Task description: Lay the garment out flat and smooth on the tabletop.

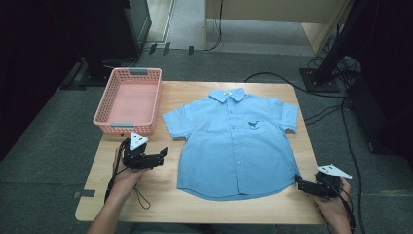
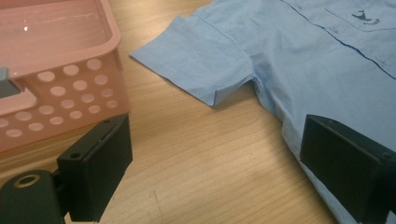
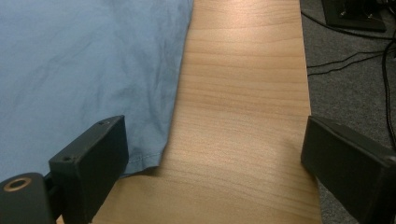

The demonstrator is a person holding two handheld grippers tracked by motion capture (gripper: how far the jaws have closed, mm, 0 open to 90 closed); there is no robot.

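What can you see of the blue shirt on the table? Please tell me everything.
The shirt is light blue, thin woven cloth by its look, with short sleeves, a collar, a buttoned front and a small dark whale on the chest pocket. It lies flat, face up, spread out on the wooden table, collar away from the person. Nothing grips it; a pink basket stands apart, beside one sleeve.

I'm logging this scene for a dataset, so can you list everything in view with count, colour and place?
short-sleeved cotton shirt: one, light blue, spread flat mid-table, buttoned, whale print on chest pocket
perforated plastic basket: one, pink, table's far left corner
wooden table: one, light wood
cables: several, black, on grey carpet at right
left gripper: black, open, left of the shirt
right gripper: black, open, at the shirt's lower right corner
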